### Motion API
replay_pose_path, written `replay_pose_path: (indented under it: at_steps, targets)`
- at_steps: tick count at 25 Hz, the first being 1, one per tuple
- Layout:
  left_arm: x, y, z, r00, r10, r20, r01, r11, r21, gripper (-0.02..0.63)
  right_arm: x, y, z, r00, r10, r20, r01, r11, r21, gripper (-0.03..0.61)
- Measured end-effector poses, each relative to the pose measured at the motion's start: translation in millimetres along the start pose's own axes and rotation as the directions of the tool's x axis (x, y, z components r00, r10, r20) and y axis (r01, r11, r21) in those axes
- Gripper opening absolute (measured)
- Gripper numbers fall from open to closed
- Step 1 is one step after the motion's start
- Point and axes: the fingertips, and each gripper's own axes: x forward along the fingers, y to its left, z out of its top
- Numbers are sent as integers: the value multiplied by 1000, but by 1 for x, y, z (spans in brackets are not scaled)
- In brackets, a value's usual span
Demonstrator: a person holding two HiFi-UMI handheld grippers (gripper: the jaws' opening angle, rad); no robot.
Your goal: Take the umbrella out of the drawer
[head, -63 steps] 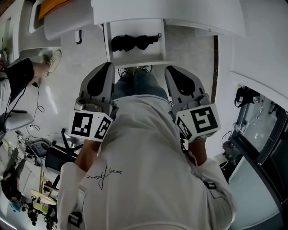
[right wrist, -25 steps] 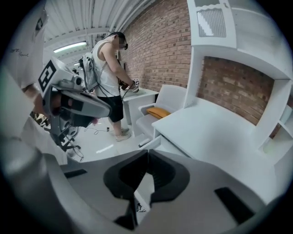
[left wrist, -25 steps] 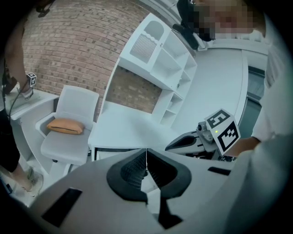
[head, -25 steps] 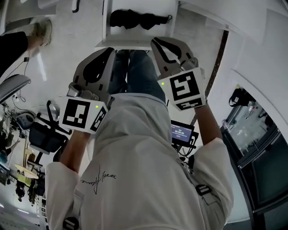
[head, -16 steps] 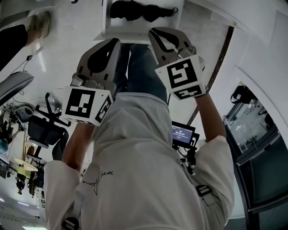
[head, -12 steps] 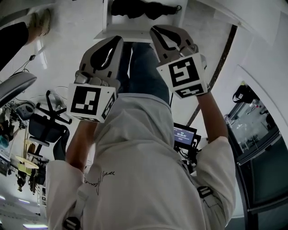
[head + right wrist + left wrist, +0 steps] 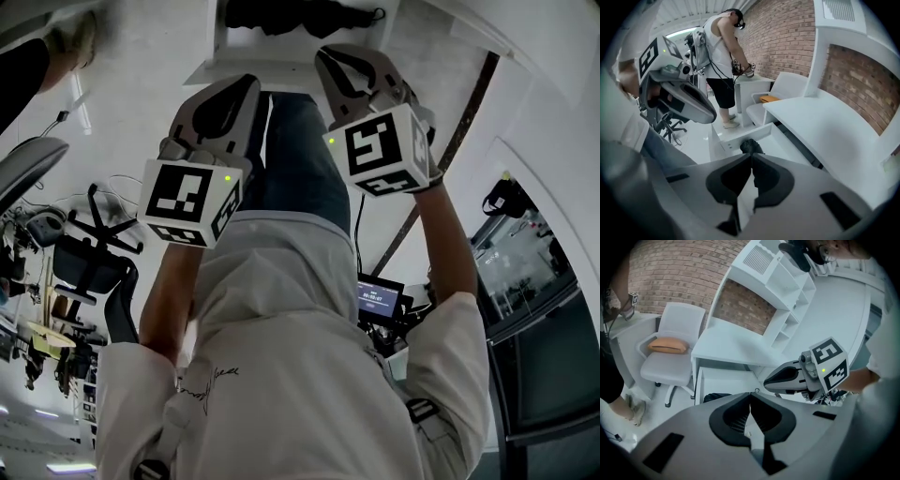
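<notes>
A black folded umbrella (image 7: pixel 302 13) lies in the open white drawer (image 7: pixel 234 64) at the top edge of the head view. Both grippers hang over my legs just short of the drawer's front. My left gripper (image 7: pixel 249 84) is shut with nothing between its jaws; in its own view the umbrella (image 7: pixel 716 397) peeks out just left of the gripper's tips (image 7: pixel 750 393). My right gripper (image 7: pixel 324 56) is also shut and empty, and the umbrella (image 7: pixel 750 146) shows just beyond its tips (image 7: pixel 751 155).
The drawer sits under a white desk top (image 7: pixel 825 123) with shelves (image 7: pixel 787 287) above. A white chair with an orange cushion (image 7: pixel 668 345) stands left of the desk. Another person (image 7: pixel 721 51) stands beyond the drawer. An office chair (image 7: pixel 94 272) is behind me.
Both grippers have come closer to the drawer's front edge. The drawer and umbrella have slid to the top edge of the head view. Both jaws stay shut.
</notes>
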Motion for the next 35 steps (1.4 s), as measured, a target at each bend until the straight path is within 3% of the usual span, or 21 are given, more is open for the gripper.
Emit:
replay_pose_path:
  at_steps: [6, 19, 23, 29, 35]
  targets:
    - [12, 9, -13, 999, 17, -29, -18, 1000, -15, 17, 19, 7, -9, 998, 62, 20, -61, 996, -65, 28]
    - [23, 8, -16, 999, 27, -26, -28, 999, -46, 17, 79, -4, -41, 991, 106, -81, -115, 987, -109, 30]
    - [24, 13, -17, 999, 50, -10, -50, 996, -73, 17, 95, -9, -51, 984, 130, -120, -145, 982, -124, 130]
    - [24, 13, -23, 999, 34, -25, -36, 995, -92, 17, 119, -13, -68, 971, 139, -196, -171, 972, -160, 170]
    - [22, 11, -20, 1000, -4, 15, 6, 990, -139, 17, 135, -12, -79, 945, 205, -256, -235, 967, -92, 227]
